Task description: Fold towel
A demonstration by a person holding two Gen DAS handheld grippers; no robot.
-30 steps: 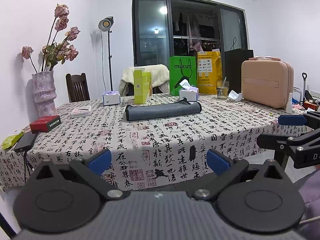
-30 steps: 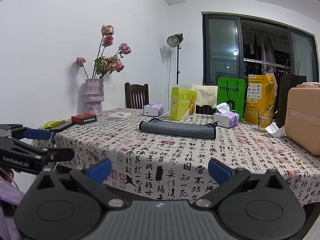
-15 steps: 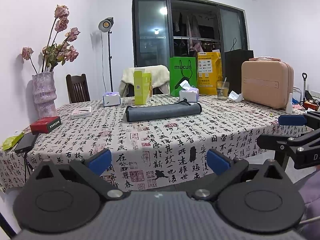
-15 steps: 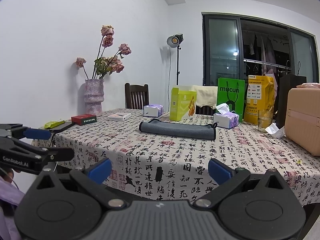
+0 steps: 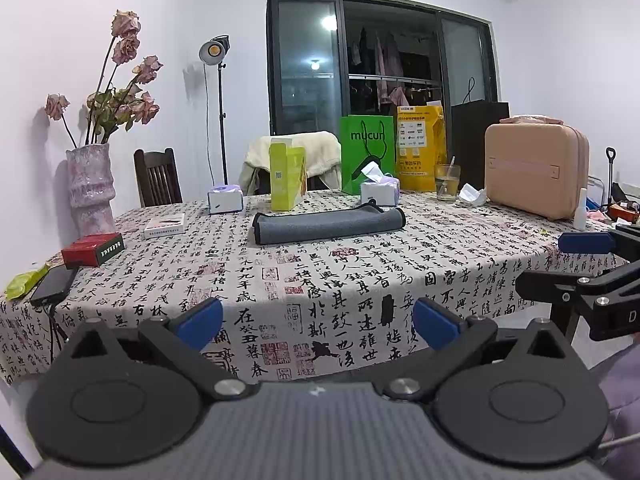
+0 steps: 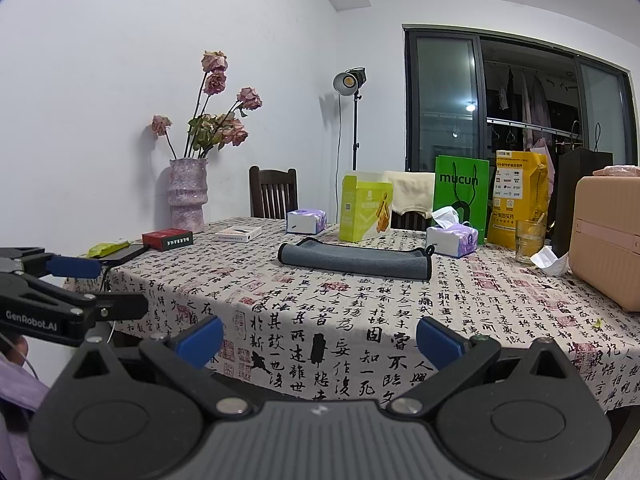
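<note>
A grey towel [image 5: 328, 226] lies folded into a long narrow strip in the middle of the table, also in the right wrist view [image 6: 354, 258]. My left gripper [image 5: 318, 326] is open and empty, held in front of the table's near edge, well short of the towel. My right gripper [image 6: 320, 338] is open and empty, also off the near edge. Each gripper shows at the side of the other's view: the right gripper [image 5: 576, 264] at the right, the left gripper [image 6: 80, 284] at the left.
The calligraphy-print tablecloth [image 5: 360, 272] covers the table. Behind the towel stand a yellow-green box [image 5: 287, 174], tissue boxes [image 5: 378, 192], green and yellow bags, a glass [image 5: 447, 182]. A pink case [image 5: 536, 170] is at right. A vase [image 5: 90, 188], red box [image 5: 93, 249] and phone [image 5: 54, 280] are at left.
</note>
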